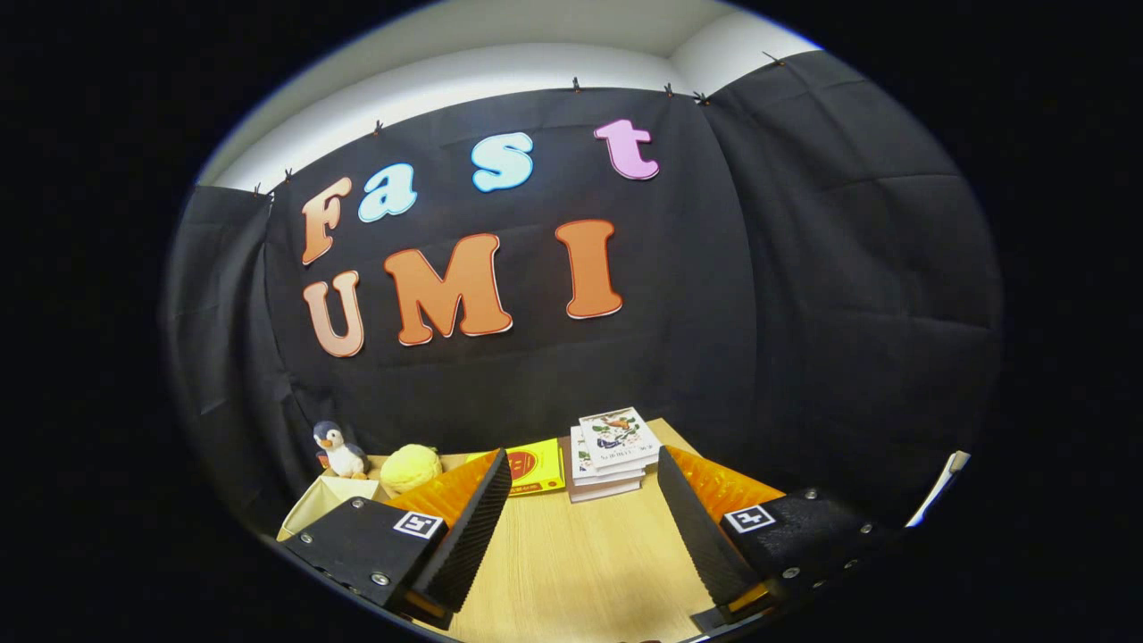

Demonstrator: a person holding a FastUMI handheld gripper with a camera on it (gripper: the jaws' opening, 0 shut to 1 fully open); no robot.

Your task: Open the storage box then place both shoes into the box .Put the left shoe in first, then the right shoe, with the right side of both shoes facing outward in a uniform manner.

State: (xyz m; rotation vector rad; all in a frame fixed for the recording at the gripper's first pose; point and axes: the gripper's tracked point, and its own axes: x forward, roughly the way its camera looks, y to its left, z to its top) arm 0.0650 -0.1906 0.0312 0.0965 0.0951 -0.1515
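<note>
A wooden table (pixel 571 563) stretches ahead of the gripper (pixel 585 478), whose fingers are spread wide and hold nothing. A stack of books (pixel 614 451) lies just beyond them, a yellow booklet (pixel 536 467) alongside. Far left sit a yellow plush (pixel 411 467) and a penguin toy (pixel 337 449) by a partly hidden cream box (pixel 314 505), which may be the storage box.

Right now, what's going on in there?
The tool is open and holds nothing, hanging above a wooden table. Beyond its fingers lie a stack of books and a yellow booklet. Past the left finger sit a penguin toy and a yellow plush by a cream box. Nothing is being handled yet.
</note>
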